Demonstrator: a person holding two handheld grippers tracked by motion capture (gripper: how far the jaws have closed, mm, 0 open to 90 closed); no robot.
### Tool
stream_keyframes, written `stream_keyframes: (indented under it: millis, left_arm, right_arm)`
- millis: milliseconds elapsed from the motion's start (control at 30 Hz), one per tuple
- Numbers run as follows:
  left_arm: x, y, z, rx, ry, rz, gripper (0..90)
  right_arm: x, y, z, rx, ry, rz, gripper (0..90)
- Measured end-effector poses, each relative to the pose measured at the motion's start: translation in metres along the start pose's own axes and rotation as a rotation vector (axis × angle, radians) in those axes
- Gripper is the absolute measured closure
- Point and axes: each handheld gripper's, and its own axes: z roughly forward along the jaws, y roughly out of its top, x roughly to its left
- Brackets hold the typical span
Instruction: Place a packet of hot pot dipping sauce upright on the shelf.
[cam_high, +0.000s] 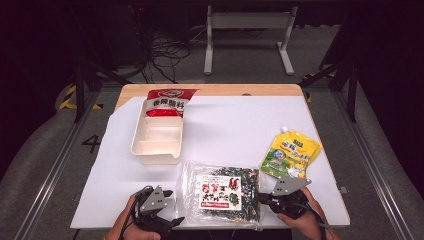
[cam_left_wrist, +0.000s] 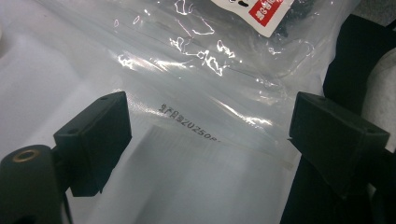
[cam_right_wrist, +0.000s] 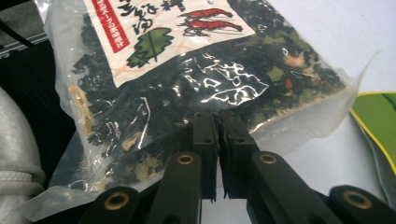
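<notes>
A clear bag of dark dried seaweed (cam_high: 222, 192) with a white label showing red shrimps lies at the table's front edge. My left gripper (cam_high: 174, 206) sits at the bag's left side. In the left gripper view it (cam_left_wrist: 210, 121) stands open, its jaws wide apart on either side of the bag's clear sealed end (cam_left_wrist: 201, 70). My right gripper (cam_high: 261, 197) is at the bag's right side. In the right gripper view its jaws (cam_right_wrist: 218, 123) are pressed together, shut on the edge of the seaweed bag (cam_right_wrist: 187, 74).
A white divided tray (cam_high: 157, 135) stands at the middle left, with a red and white pouch (cam_high: 167, 100) leaning in its far end. A yellow-green spout pouch (cam_high: 292, 155) lies at the right (cam_right_wrist: 378, 121). A white sheet (cam_high: 225, 120) covers the wooden table.
</notes>
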Motion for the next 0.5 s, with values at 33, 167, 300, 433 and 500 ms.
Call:
stream_keyframes:
  millis: [33,167,300,433,500]
  left_arm:
    - [0.000,0.000,0.000,-0.003,0.000,-0.004,13.8]
    - [0.001,0.000,0.000,0.001,0.002,-0.003,14.1]
    - [0.000,-0.003,-0.002,0.001,-0.006,-0.004,13.9]
    - [0.001,-0.002,0.000,0.002,0.004,-0.004,13.3]
    - [0.000,0.000,0.003,0.017,0.010,0.006,13.7]
  right_arm:
    - [-0.001,-0.001,0.000,-0.001,0.003,0.003,86.0]
    - [-0.002,0.001,-0.005,-0.025,-0.015,0.007,83.3]
    - [-0.004,0.001,-0.014,-0.061,-0.033,0.012,81.4]
    - [-0.002,-0.002,-0.012,-0.025,-0.040,-0.001,81.4]
    - [-0.003,-0.004,-0.009,-0.003,-0.029,0.008,80.9]
